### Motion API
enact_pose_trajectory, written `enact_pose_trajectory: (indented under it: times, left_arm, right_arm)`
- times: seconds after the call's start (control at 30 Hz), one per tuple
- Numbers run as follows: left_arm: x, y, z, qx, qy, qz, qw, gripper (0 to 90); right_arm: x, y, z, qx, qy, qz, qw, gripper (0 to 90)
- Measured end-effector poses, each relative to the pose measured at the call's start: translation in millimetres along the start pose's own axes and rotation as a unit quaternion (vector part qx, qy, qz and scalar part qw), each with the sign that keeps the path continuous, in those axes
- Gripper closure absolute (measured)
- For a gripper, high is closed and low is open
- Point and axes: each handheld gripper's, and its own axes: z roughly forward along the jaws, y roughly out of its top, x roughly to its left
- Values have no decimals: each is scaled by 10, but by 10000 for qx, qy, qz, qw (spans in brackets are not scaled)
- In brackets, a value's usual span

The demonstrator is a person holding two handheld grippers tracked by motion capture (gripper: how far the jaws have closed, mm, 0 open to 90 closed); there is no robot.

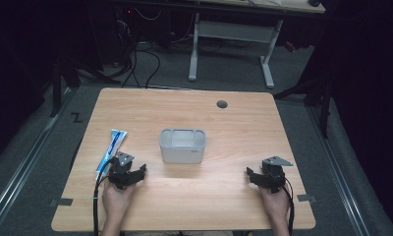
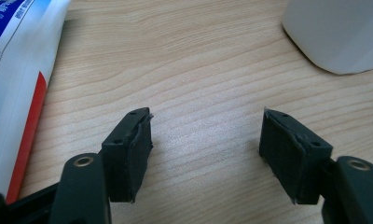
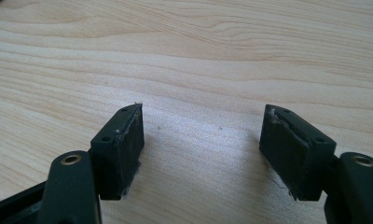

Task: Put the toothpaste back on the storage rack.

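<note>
Toothpaste tube (image 1: 111, 149) is lying flat on the wooden table (image 1: 234, 128), just beside the left gripper (image 1: 127, 173), whose jaws are standing wide apart over bare wood. Right gripper (image 1: 266, 177) is gaping likewise, gripping nothing, well apart from the white bin (image 1: 182, 146) mid-table.

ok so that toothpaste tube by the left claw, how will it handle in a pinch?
The toothpaste tube lies flat on the table, so it probably won't roll. It looks soft-walled and would likely dent and sag if pinched mid-body. Its glossy printed skin may slip between the pads.
</note>
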Motion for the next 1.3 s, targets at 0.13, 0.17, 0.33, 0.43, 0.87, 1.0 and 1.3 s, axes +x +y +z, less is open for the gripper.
enact_pose_trajectory:
  times: [0.13, 0.17, 0.33, 0.43, 0.87, 1.0, 1.3]
  left_arm:
    - [0, 0, 1, 7, -16, 9, 10000, 334]
    - [0, 0, 1, 6, -19, 10, 10000, 332]
    - [0, 1, 2, 8, -11, 2, 10000, 329]
    - [1, 2, 3, 17, 6, -12, 10000, 316]
    - [7, 9, 12, 22, -36, -5, 10000, 306]
    - [-1, 12, 14, 25, -54, 13, 10000, 302]
    - [-13, 26, 7, 61, -221, 64, 9997, 322]
  right_arm:
    - [3, 0, -1, 6, -2, 22, 10000, 306]
    - [1, 0, 0, 1, -1, 7, 10000, 306]
    - [0, 0, 0, -1, -11, 36, 10000, 307]
    - [-1, 0, 0, -1, -13, 37, 10000, 307]
    - [-1, 1, 1, -2, -10, 12, 10000, 308]
    - [-1, 1, 0, 2, -17, 24, 10000, 308]
    - [-1, 1, 1, 1, -23, 26, 10000, 308]
